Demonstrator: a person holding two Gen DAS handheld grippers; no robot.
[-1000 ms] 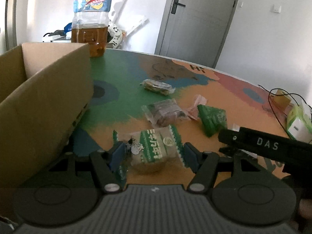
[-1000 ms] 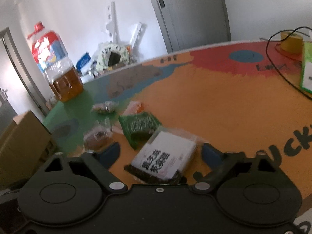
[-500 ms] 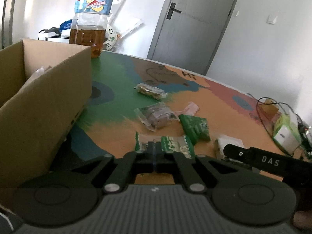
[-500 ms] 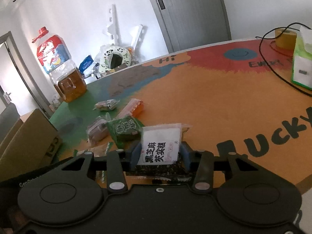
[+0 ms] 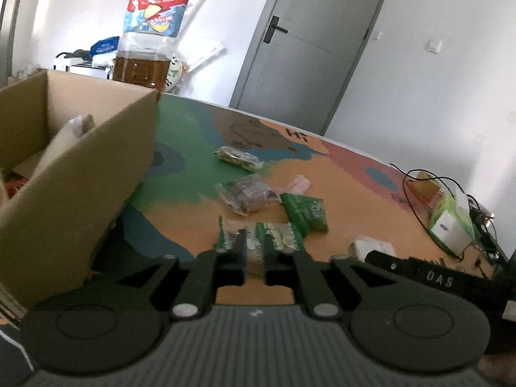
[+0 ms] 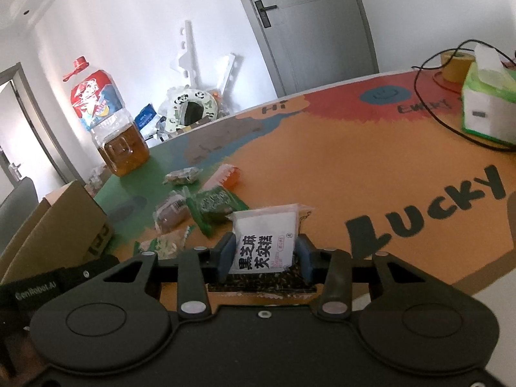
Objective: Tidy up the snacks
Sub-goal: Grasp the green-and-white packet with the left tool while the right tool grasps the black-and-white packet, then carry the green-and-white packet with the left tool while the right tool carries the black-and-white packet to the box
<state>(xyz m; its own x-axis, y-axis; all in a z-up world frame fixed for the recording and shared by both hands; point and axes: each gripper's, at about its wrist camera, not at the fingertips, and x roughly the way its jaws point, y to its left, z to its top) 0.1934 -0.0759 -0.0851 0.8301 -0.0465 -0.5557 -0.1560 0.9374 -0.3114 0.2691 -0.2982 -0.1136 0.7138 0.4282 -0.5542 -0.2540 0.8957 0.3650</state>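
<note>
My left gripper [image 5: 254, 251] is shut on a green and white snack packet [image 5: 277, 237] and holds it above the table beside the open cardboard box [image 5: 74, 174] on the left. My right gripper [image 6: 265, 253] is shut on a white black-sesame cake packet [image 6: 264, 242], lifted off the table. On the table lie a dark green packet [image 5: 304, 211], a clear packet of brown cake [image 5: 246, 193], a pink packet [image 5: 298, 185] and a small nut bar [image 5: 238, 158]. The same loose snacks show in the right wrist view [image 6: 216, 203].
A large bottle of amber liquid [image 5: 145, 48] stands behind the box. A tissue box [image 6: 487, 109], a tape roll [image 6: 458, 66] and black cables [image 6: 432, 109] are at the table's far right. The painted table [image 6: 354, 167] has a rounded edge.
Both grippers closed on their packets and lifted them. The left gripper rose beside the box, so the box's inside shows now. The right gripper rose and tilted with the white packet.
</note>
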